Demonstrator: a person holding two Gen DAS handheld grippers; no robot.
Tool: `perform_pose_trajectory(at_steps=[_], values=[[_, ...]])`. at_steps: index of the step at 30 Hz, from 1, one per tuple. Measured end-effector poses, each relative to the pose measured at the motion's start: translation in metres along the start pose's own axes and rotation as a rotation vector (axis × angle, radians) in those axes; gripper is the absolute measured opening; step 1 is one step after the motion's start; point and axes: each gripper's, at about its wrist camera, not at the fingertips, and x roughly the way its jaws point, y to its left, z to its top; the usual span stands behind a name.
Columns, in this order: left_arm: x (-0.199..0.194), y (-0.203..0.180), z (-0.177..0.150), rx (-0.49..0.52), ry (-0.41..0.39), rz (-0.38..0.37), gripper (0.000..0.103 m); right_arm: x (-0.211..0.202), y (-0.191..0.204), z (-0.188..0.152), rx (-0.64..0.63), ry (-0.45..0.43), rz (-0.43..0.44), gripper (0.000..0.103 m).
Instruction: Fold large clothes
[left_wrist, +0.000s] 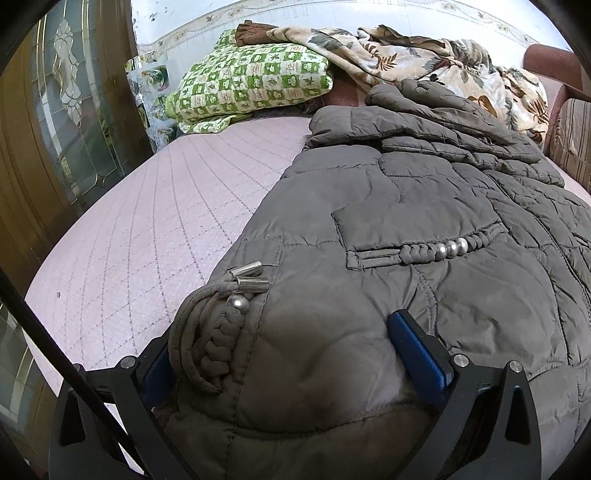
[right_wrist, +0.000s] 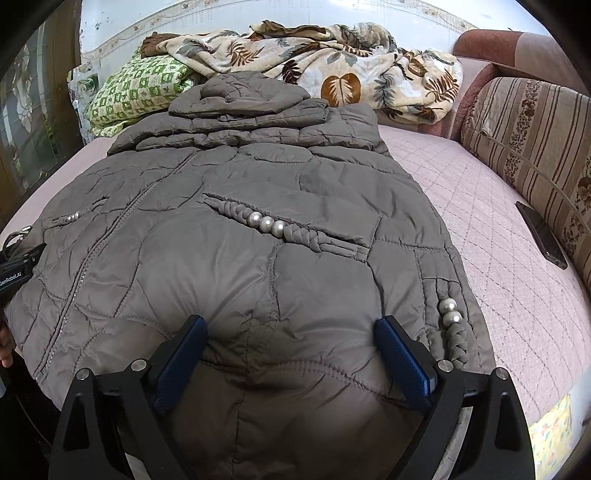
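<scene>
A grey quilted hooded jacket (left_wrist: 406, 206) (right_wrist: 240, 258) lies front up on a pink quilted bed cover (left_wrist: 147, 229) (right_wrist: 498, 236), hood at the far end. My left gripper (left_wrist: 280, 332) sits at the near left hem with its jaws wide. Puffy fabric bulges between them, and a braided drawcord with metal tips (left_wrist: 207, 332) drapes over its left finger. My right gripper (right_wrist: 291, 320) rests at the near right hem, jaws still opening and very wide, with the jacket between the blue pads (right_wrist: 402, 358) but not pinched. The left gripper's body (right_wrist: 14, 266) shows at the left edge of the right wrist view.
A green checked pillow (left_wrist: 255, 81) (right_wrist: 136, 92) and a leaf-print blanket (left_wrist: 424, 62) (right_wrist: 332, 66) are piled beyond the hood. A striped sofa cushion (right_wrist: 535, 140) borders the right side, with a dark phone (right_wrist: 541, 236) beside it. A wooden glazed door (left_wrist: 55, 110) stands left.
</scene>
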Motion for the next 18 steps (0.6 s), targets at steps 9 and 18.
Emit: perform_pose_trajectory(at_steps=[9, 18], values=[[-0.0002, -0.0002, -0.0001, -0.002, 0.001, 0.001, 0.103, 0.0, -0.0018, 0.0, 0.001, 0.006, -0.003, 0.098], [-0.0005, -0.0017, -0.0014, -0.002, -0.008, 0.002, 0.103, -0.0002, -0.0027, -0.0008, 0.007, 0.013, -0.009, 0.102]])
